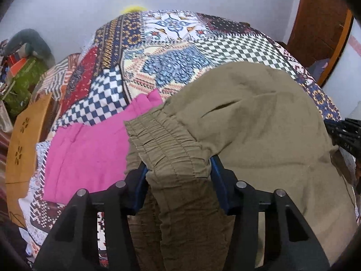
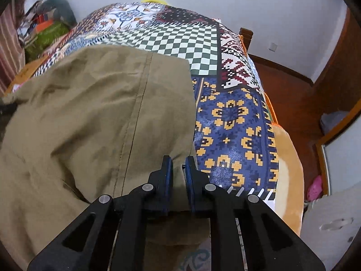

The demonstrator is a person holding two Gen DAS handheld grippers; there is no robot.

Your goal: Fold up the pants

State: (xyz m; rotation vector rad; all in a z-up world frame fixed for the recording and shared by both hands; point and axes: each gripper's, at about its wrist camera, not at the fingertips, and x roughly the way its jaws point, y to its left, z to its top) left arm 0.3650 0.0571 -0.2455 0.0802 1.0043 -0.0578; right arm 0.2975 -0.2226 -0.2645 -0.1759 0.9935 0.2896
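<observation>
Olive-khaki pants (image 1: 259, 122) lie on a patterned bedspread (image 1: 171, 52). My left gripper (image 1: 178, 169) has the bunched elastic waistband (image 1: 167, 144) between its blue-padded fingers, which stand wide around the thick cloth. In the right wrist view the pants (image 2: 90, 113) spread to the left. My right gripper (image 2: 179, 162) is nearly closed on the pants' right edge, with a thin strip of cloth between the pads.
A pink garment (image 1: 90, 153) lies left of the pants. A wooden stool (image 1: 24, 149) stands at the bed's left side. Clutter (image 1: 20, 67) is piled at far left. A wooden door (image 2: 334, 72) and floor items sit to the right.
</observation>
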